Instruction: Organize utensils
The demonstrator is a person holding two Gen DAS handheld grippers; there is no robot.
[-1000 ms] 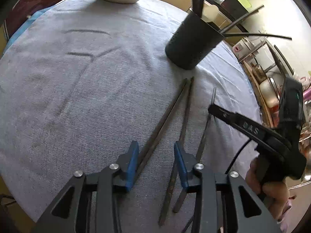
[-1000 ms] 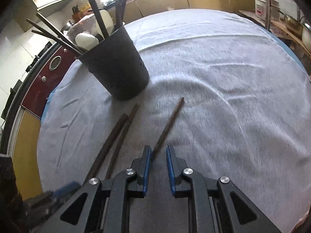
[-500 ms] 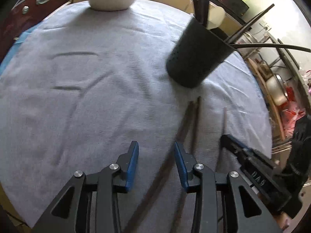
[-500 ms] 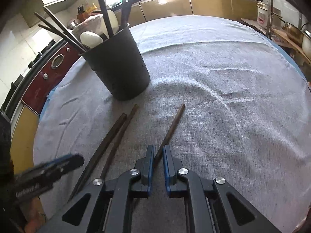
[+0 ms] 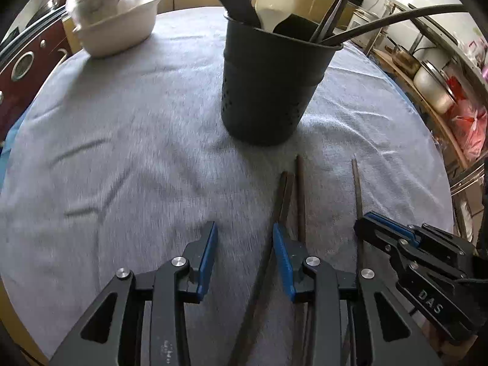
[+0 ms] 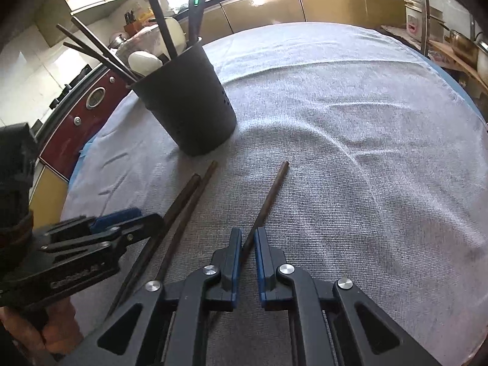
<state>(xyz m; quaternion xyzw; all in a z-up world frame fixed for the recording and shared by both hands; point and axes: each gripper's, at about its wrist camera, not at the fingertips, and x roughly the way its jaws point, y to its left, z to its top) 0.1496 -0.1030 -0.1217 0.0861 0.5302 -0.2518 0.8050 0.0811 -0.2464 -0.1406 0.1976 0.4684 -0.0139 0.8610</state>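
Note:
A black perforated utensil holder (image 5: 271,88) with several dark utensils and a white spoon stands on the grey cloth; it also shows in the right wrist view (image 6: 189,106). Three dark brown chopsticks lie in front of it. Two of them (image 5: 289,195) lie close together; in the right wrist view they show as a pair (image 6: 180,207). My left gripper (image 5: 244,253) is open and empty just left of them, low over the cloth. My right gripper (image 6: 247,248) is closed on the third, single chopstick (image 6: 268,198), which still rests on the cloth.
A white bowl (image 5: 119,27) with white contents stands at the far left of the round table. A maroon appliance (image 6: 85,113) is beyond the table's left edge. Shelves with pots (image 5: 433,82) are to the right. The cloth (image 6: 366,140) has creases.
My left gripper swung toward the holder, so the paired chopsticks now sit by its right finger. My right gripper narrowed its jaws onto the single chopstick.

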